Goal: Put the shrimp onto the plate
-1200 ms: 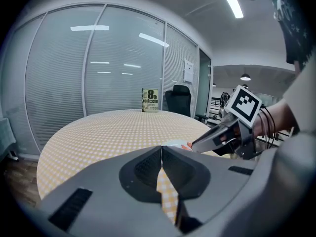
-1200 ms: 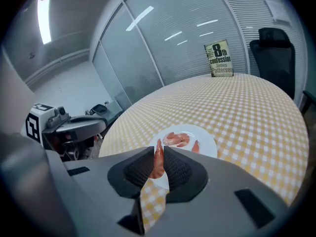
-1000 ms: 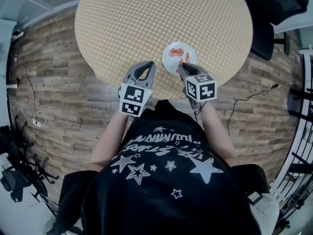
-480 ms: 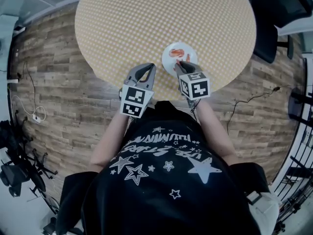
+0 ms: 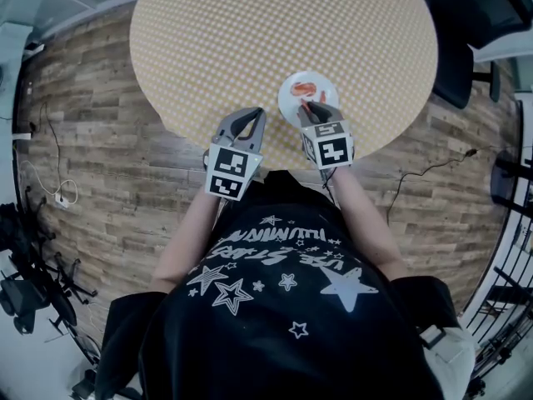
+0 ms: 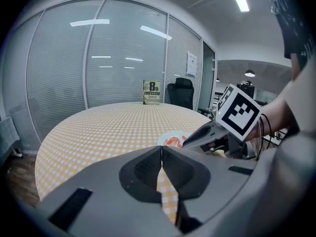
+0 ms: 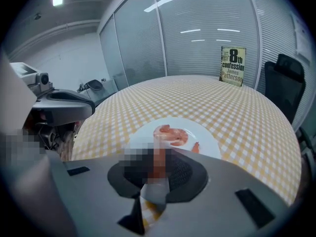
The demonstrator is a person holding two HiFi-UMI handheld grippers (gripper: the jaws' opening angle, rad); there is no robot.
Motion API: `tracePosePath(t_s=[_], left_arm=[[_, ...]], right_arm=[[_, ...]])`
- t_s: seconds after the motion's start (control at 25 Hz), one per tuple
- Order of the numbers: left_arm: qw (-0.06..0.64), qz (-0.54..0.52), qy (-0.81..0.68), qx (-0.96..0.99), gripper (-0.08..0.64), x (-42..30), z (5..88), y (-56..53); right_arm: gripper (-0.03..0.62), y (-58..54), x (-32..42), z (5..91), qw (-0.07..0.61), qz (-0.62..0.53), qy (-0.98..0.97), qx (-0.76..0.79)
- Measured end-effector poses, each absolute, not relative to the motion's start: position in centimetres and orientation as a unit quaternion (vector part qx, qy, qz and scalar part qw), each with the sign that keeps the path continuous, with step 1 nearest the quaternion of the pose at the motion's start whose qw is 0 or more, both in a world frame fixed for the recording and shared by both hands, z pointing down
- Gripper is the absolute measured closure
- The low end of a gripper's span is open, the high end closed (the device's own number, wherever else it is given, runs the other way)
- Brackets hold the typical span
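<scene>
A white plate (image 5: 289, 100) lies near the front right of the round checked table (image 5: 250, 32) and holds a pink shrimp (image 5: 305, 87). In the right gripper view that shrimp (image 7: 171, 135) lies mid-plate, and a small orange piece (image 7: 196, 145) rests nearer on the plate (image 7: 210, 138). My right gripper (image 7: 159, 163) is shut on another orange shrimp (image 7: 159, 169), held over the plate's near edge; a mosaic patch hides part of it. My left gripper (image 6: 161, 154) hovers shut and empty at the table's front edge, left of the plate (image 6: 168, 138).
A book (image 7: 233, 66) stands upright at the table's far edge. A black office chair (image 5: 454, 48) sits beyond the table on the right. Cables (image 5: 50, 194) trail over the wooden floor at the left. Glass walls surround the room.
My right gripper has shifted a little left and forward over the plate's near edge, still carrying the shrimp. The left gripper has stayed put.
</scene>
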State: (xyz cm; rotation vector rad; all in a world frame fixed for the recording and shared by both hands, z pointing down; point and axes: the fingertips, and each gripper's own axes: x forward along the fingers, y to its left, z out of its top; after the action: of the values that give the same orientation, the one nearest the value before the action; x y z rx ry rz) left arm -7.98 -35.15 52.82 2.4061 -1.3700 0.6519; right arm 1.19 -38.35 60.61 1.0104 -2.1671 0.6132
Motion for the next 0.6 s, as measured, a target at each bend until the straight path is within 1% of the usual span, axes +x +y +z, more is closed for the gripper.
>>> tracePosePath(t_s=[0.6], left_arm=[[0.123, 0.217, -0.469, 0.847, 0.551, -9.4, 50.6, -33.9]], right_arm=[[0.523, -37.9, 1.7, 57.5, 0.288, 0.231, -0.828, 0.423]])
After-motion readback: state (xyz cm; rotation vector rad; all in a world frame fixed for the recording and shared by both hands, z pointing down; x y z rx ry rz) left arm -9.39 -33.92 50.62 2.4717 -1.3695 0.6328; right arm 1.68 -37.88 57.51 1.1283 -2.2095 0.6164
